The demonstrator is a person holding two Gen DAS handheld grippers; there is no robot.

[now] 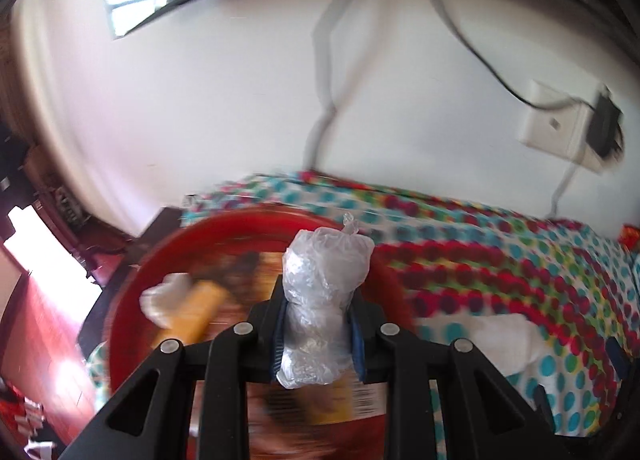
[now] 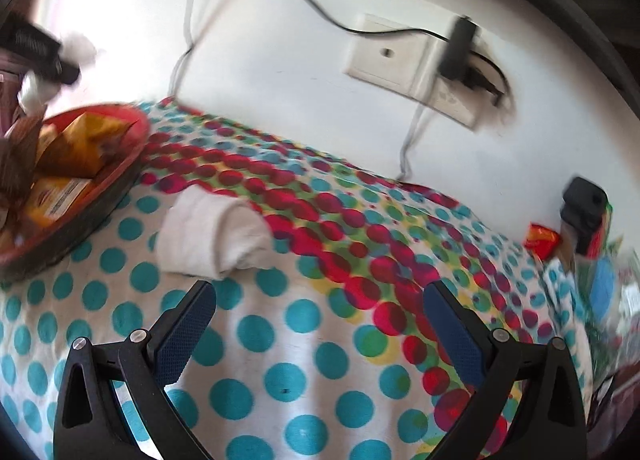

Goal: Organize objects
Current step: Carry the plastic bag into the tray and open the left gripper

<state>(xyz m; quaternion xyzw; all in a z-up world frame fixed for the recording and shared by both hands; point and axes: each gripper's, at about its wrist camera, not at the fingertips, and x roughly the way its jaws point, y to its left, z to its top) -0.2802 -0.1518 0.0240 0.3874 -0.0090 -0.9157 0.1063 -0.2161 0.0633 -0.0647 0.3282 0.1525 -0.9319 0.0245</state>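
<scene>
One round red plastic basket (image 2: 120,179), one clear crinkled plastic bag (image 1: 320,300), one rolled white cloth (image 2: 212,236), two yellow snack packets (image 2: 76,147).

Basket (image 2: 116,183) on tablecloth (image 2: 304,340) at left, rolled towel (image 2: 212,236) just right

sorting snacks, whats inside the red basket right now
In the red basket: an orange-yellow snack bag, a yellow box with a barcode label and a brown wrapper. The left gripper holds a clear plastic bag above it. Lower layers are covered.
</scene>
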